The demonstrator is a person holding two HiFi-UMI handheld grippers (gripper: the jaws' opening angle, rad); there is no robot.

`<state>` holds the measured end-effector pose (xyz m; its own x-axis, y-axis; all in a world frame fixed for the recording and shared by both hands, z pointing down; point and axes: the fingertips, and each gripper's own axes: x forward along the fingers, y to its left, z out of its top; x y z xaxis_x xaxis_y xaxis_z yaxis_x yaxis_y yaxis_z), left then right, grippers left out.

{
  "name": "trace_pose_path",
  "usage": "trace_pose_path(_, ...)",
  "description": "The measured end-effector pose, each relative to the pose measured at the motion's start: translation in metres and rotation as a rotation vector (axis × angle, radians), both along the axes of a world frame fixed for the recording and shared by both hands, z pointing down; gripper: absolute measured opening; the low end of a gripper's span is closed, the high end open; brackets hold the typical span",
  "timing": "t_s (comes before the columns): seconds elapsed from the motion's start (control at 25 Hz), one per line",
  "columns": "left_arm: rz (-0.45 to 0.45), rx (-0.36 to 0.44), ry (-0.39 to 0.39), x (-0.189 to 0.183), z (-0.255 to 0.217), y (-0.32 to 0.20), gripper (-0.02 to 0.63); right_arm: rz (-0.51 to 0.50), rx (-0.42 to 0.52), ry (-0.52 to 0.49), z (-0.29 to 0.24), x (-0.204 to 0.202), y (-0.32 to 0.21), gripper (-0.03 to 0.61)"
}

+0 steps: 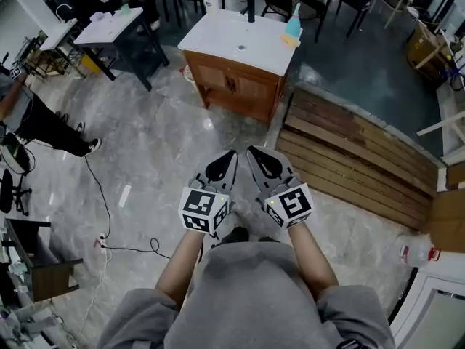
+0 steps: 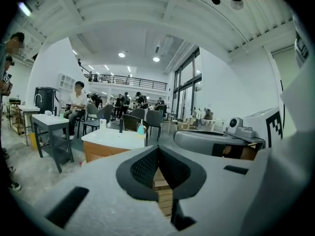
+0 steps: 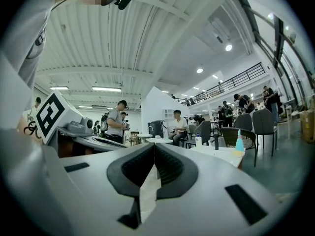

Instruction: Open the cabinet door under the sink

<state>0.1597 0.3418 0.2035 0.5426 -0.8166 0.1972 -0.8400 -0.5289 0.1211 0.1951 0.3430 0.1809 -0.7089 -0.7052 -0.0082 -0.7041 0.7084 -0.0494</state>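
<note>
Approach step, by the look of it: best done with left gripper and right gripper kept low, level and side by side before the body, aimed at the handle side of the door. Left fingers pressed fully together, nothing between them; right fingers likewise shut tight, empty, touching nothing. Ahead, marble floor, a cable off left, wooden planks to the right. Farthest, well apart from both grippers, the cabinet door, closed, under the white sink counter. Worth parting one pair of fingers before reaching its handle.
</note>
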Motion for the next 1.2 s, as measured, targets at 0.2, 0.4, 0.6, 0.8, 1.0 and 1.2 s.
trace_pose_path(0.2,0.018,-0.019,0.010,-0.023,0.010,-0.020,0.009,0.022,-0.016,0.006,0.008,-0.020,-0.021,0.011)
trace_pose_path(0.4,0.025,-0.043,0.021,-0.038,0.020,-0.041,0.008,0.037,-0.024,0.013,0.015,-0.033,-0.043,0.011)
trace_pose_path(0.6,0.028,-0.064,0.030,-0.042,0.027,-0.068,0.008,0.022,-0.038,0.028,0.022,-0.042,-0.071,0.011)
trace_pose_path(0.8,0.023,-0.078,0.025,-0.042,0.036,-0.111,0.008,0.022,-0.061,0.026,0.035,-0.040,-0.118,0.011)
trace_pose_path(1.0,0.006,-0.089,0.023,-0.038,0.042,-0.159,0.008,0.004,-0.071,0.023,0.039,-0.036,-0.169,0.011)
trace_pose_path(1.2,-0.009,-0.106,0.020,-0.034,0.045,-0.203,0.008,-0.025,-0.090,0.022,0.044,-0.036,-0.215,0.011)
